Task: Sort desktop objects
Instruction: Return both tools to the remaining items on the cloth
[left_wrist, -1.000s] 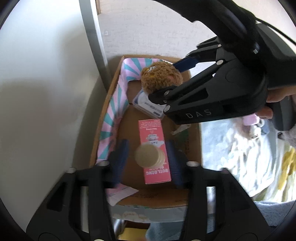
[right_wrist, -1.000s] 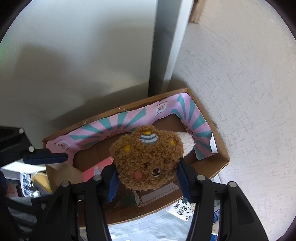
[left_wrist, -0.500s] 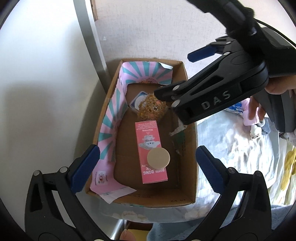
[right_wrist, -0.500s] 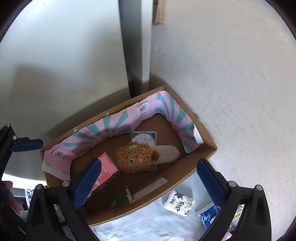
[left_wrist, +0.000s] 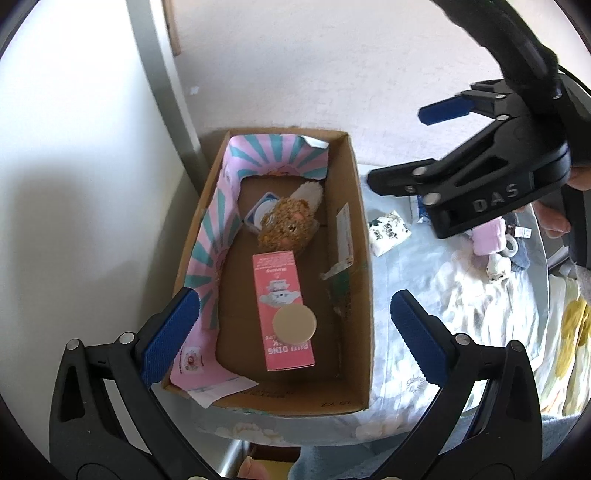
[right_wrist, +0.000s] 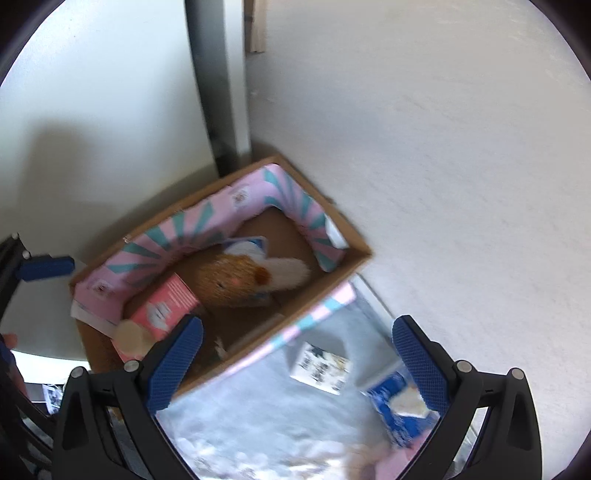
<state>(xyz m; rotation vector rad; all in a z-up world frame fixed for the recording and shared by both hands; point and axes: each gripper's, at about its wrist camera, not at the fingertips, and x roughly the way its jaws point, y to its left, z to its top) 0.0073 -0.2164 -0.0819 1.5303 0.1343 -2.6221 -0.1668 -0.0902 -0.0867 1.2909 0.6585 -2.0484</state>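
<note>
A cardboard box (left_wrist: 364, 280) with pink and teal lining holds a brown plush toy (left_wrist: 284, 225), a pink carton (left_wrist: 275, 280) and a round beige disc (left_wrist: 294, 325) lying on the carton. A blue-and-white card (left_wrist: 264, 206) peeks out behind the plush. My left gripper (left_wrist: 295, 332) hangs open above the box's near end, touching nothing. My right gripper (right_wrist: 297, 356) is open and empty over the box's edge and the cloth; in the left wrist view the right gripper (left_wrist: 410, 144) is off to the box's right. The plush toy (right_wrist: 232, 280) lies loose inside the box (right_wrist: 354, 266).
A patterned white tissue pack (right_wrist: 321, 367) and a blue packet (right_wrist: 397, 410) lie on the pale blue cloth (right_wrist: 251, 406) beside the box. A pink item (left_wrist: 487, 236) and small bits sit further right. A white wall and grey post (left_wrist: 162, 92) stand behind the box.
Both grippers opened wide. The plush dropped from the right gripper into the box, and the beige disc left the left gripper onto the pink carton. The right gripper drew off to the right.
</note>
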